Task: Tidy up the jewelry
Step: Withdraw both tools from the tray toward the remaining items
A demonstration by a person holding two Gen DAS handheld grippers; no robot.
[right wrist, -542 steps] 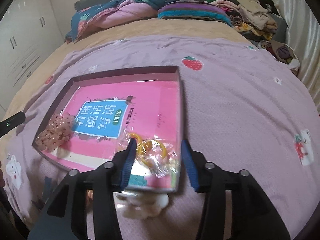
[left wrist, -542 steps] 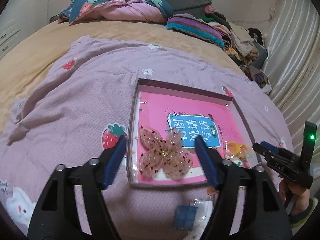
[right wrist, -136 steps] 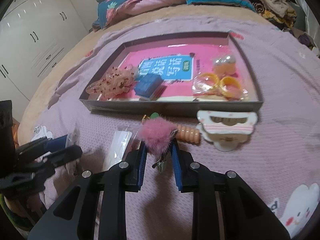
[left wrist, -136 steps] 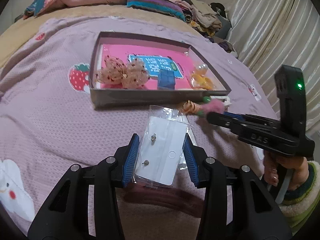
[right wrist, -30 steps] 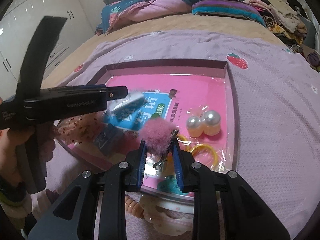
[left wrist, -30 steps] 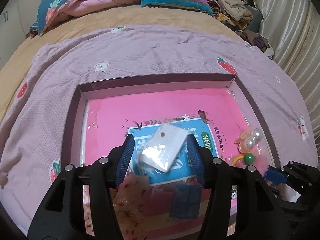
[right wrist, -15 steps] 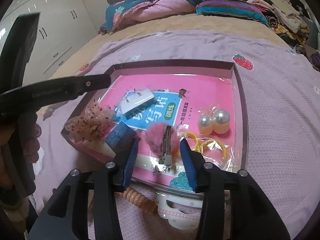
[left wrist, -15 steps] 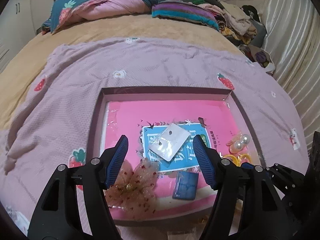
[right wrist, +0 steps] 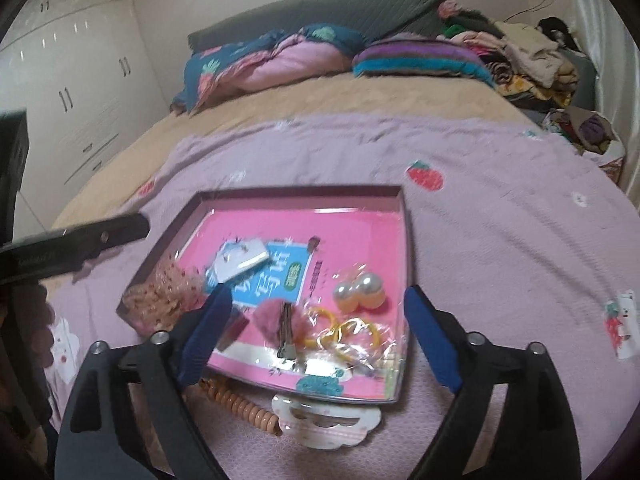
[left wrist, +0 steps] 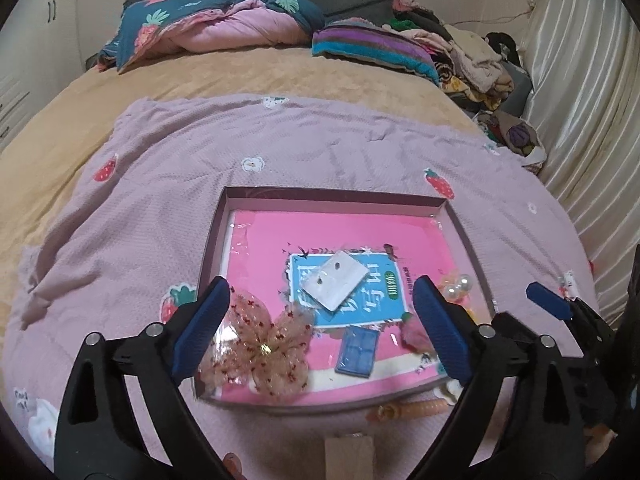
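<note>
1. Left wrist view: my left claw (left wrist: 320, 328) stands wide apart with nothing between the pads; its jaws have just been opening. The earring card (left wrist: 334, 279) lies flat in the tray (left wrist: 332, 197), on the blue label of the pink book, clear of both pads.
2. Same view: sequin bow (left wrist: 260, 354) sits toward the tray's near left corner, small blue box (left wrist: 357, 352) near the front wall.
3. Right wrist view: my right claw (right wrist: 316, 338) is also spread, empty, jaws just been opening. The pink pompom clip (right wrist: 280, 322) rests in the tray, beside the yellow rings (right wrist: 344, 332) and pearl pair (right wrist: 360, 292).
4. Step, as I judge it: both drops done, release stage. Still outside the tray's front wall: coil hair tie (right wrist: 240, 406) and white hair claw clip (right wrist: 324, 424). Next calls for lowering onto one of those.
5. Surface: lilac strawberry blanket (right wrist: 500, 220) on a bed; wardrobe (right wrist: 72, 80) beyond the tray's left, clothes pile far right.
</note>
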